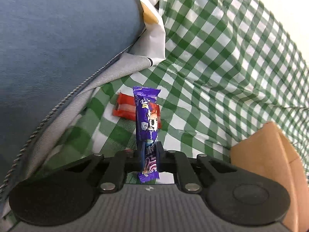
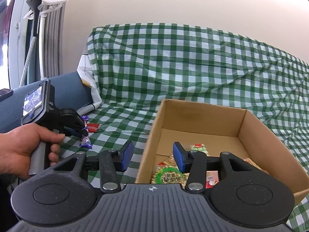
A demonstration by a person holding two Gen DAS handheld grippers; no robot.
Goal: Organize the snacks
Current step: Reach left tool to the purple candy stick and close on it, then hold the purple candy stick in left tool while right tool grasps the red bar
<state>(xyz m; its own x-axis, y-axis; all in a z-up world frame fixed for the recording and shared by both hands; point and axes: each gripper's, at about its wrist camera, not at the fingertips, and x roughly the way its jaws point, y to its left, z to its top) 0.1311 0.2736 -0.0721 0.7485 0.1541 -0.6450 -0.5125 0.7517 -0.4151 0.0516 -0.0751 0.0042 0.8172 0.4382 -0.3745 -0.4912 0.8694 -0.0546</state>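
A purple snack bar stands upright, pinched low down between the pads of my left gripper, which is shut on it. Behind it a red snack packet lies flat on the green checked cloth. From the right wrist view, a hand holds the left gripper with the purple bar just above the cloth, the red packet beside it. My right gripper is open and holds nothing. It hovers at the left wall of a cardboard box.
Several snack packets, one green, lie in the box's near end. A blue zipped cushion and a white paper bag crowd the left side. The box corner sits to the right of the left gripper.
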